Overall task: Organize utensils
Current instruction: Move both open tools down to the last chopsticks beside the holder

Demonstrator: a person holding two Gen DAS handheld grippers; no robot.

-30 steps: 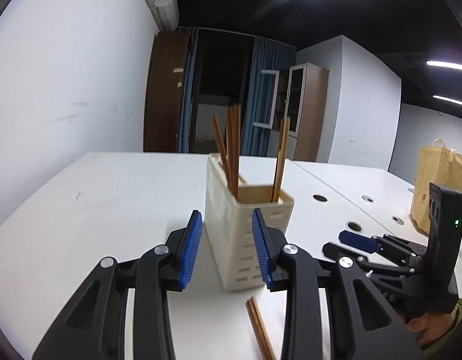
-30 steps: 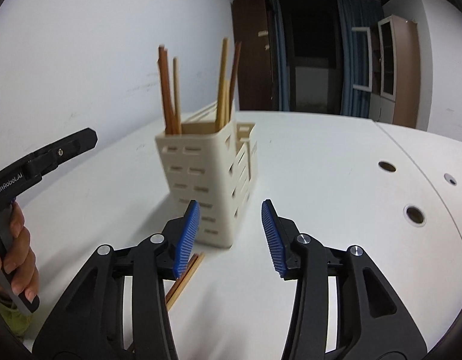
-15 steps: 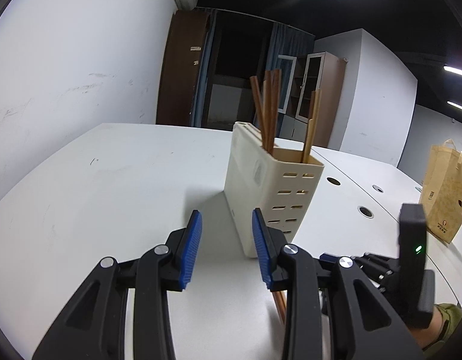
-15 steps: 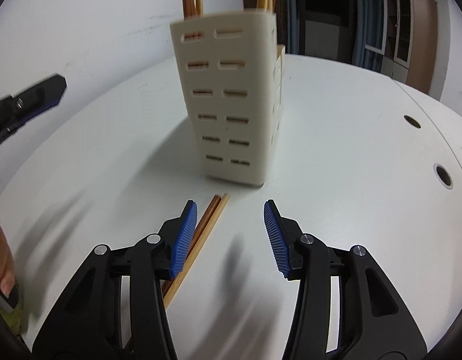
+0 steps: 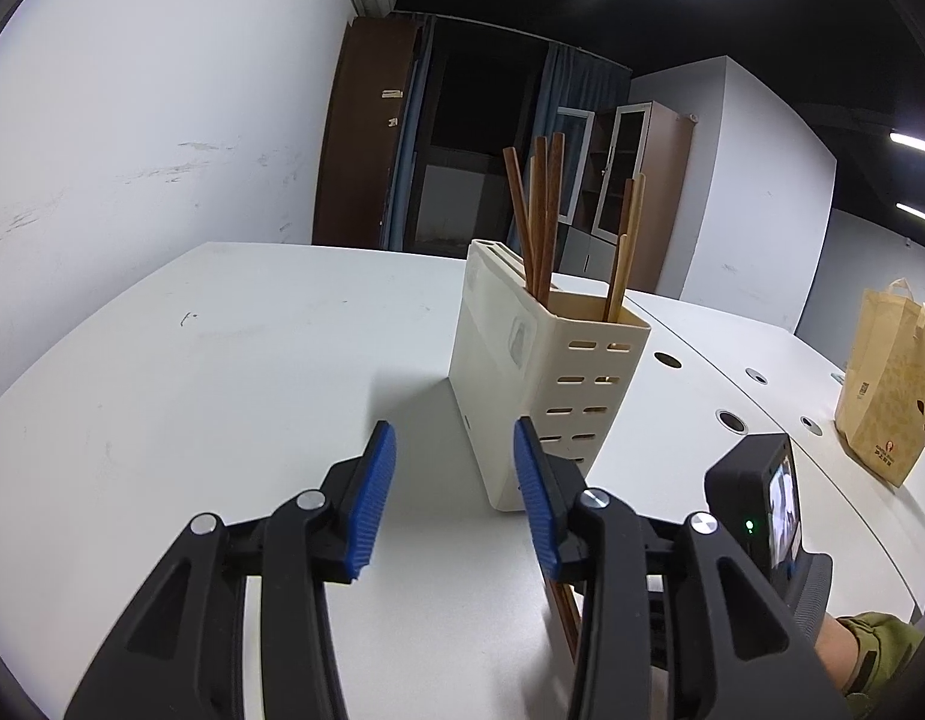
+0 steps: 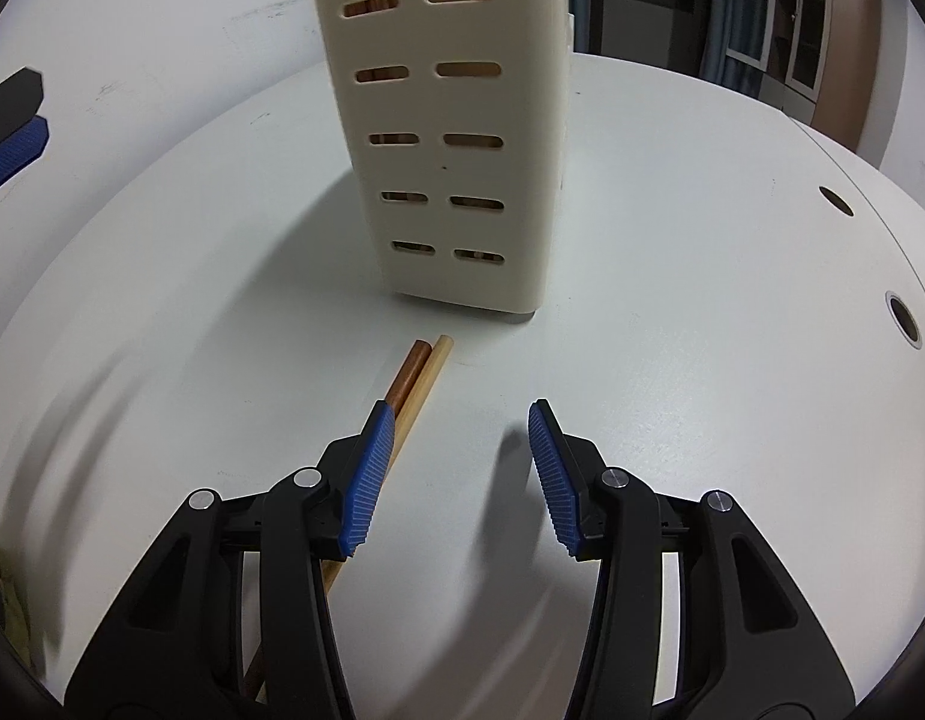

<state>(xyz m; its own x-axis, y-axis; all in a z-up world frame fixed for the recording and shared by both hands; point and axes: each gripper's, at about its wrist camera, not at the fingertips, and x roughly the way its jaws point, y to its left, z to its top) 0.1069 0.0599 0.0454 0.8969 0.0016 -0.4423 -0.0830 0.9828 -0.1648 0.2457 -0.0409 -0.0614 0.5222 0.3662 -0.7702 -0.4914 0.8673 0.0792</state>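
wood first: two loose chopsticks, one dark reddish-brown wooden stick and one pale bamboo-coloured stick (image 6: 416, 387), lie side by side and touching on the white desk (image 6: 702, 360), their far ends just short of the foot of the cream slotted plastic utensil holder (image 6: 456, 138). long axis runs from those ends back toward the camera and slightly leftward, passing under the left finger of the right tongs (image 6: 456, 474). so the pair sits off-centre, beneath that left finger and not in the gap. right tongs stand moderately wide, nothing between the blue ribbed pads (image 6: 366, 480), pitched down at the desk. judgement: they need a small shift to their own left, across the sticks' axis, so the pads straddle both sticks before closing. left tongs (image 5: 456, 498) point roughly level at the holder's near corner, jaws opening, nothing gripped; the holder stands ahead of them, untouched as far as can be seen. in the left wrist view a short length of the sticks (image 5: 565, 618) shows behind the right finger, between the two tools. right hand is clearly the nearer to the loose pair. holder already carries several upright brown and pale chopsticks (image 5: 543, 216); the lying pair appears to be what is left to stow.
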